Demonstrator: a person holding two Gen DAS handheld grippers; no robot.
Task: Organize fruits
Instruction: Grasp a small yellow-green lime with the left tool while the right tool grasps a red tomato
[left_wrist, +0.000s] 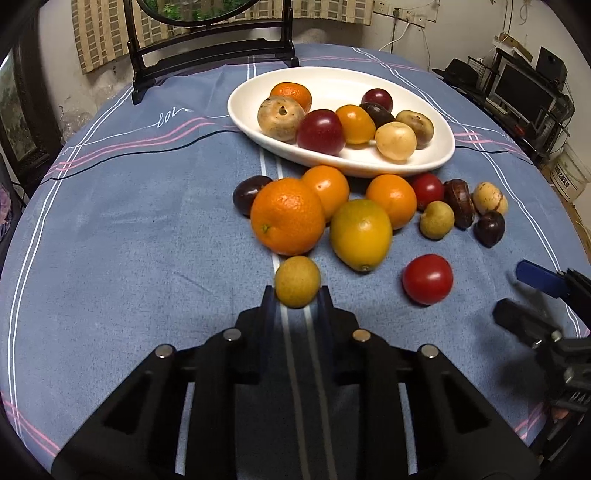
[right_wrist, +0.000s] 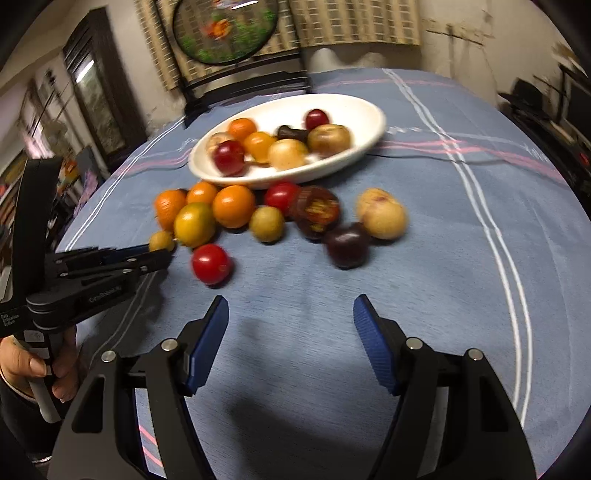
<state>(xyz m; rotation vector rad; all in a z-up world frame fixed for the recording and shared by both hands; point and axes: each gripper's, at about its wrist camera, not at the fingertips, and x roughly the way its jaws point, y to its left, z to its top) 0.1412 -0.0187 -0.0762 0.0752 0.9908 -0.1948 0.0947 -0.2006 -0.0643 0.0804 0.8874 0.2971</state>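
Blue-clothed desk (left_wrist: 129, 229), white oval dish (left_wrist: 258, 136) at far side w/ several fruits in; rest loose in front of it. Pick step in hand: left claw (left_wrist: 297, 295) clamped on small yellow-green fruit (left_wrist: 297, 281), nearest of pile. Right claw (right_wrist: 291, 314) apart, empty, near red tomato (right_wrist: 210, 264). Next, prob: lift clear, carry over pile to dish w/o knocking big orange (left_wrist: 288, 216).
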